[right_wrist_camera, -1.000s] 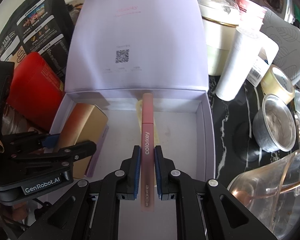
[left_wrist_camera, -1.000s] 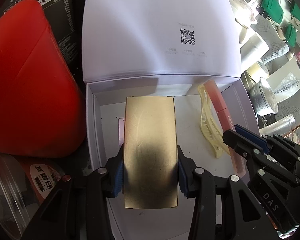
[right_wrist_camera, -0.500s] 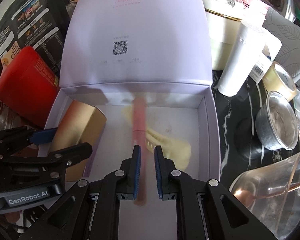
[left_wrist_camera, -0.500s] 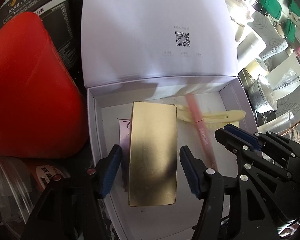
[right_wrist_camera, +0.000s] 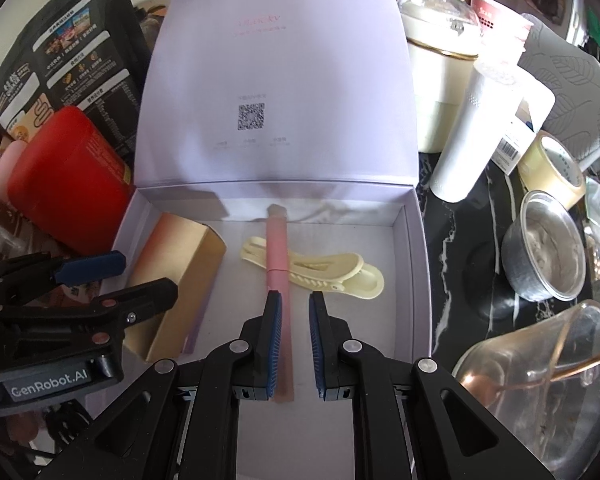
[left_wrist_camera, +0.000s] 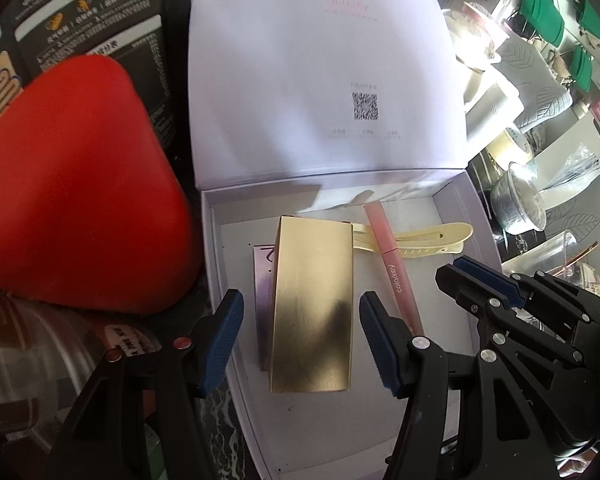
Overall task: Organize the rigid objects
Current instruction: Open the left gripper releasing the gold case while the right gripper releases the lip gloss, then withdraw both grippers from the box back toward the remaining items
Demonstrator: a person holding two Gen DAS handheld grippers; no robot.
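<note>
Releasing items inside the white box point(left_wrist_camera: 456, 208): both grippers gape apart, grasping nothing.
Left gripper point(left_wrist_camera: 300, 338) straddles gold box point(left_wrist_camera: 312, 300); right gripper point(right_wrist_camera: 294, 334) straddles pink tube point(right_wrist_camera: 277, 252); withdraw straight back without nudging.

light: bright daylight from beyond the grippers, upper right | glare: blown out on the domed pot point(left_wrist_camera: 476, 36) | shadows: soft, under the box lid point(right_wrist_camera: 276, 92) | reflection: dark patch on the gold box point(left_wrist_camera: 314, 304) | focus: sharp | edges: fisheye bending, black corners
</note>
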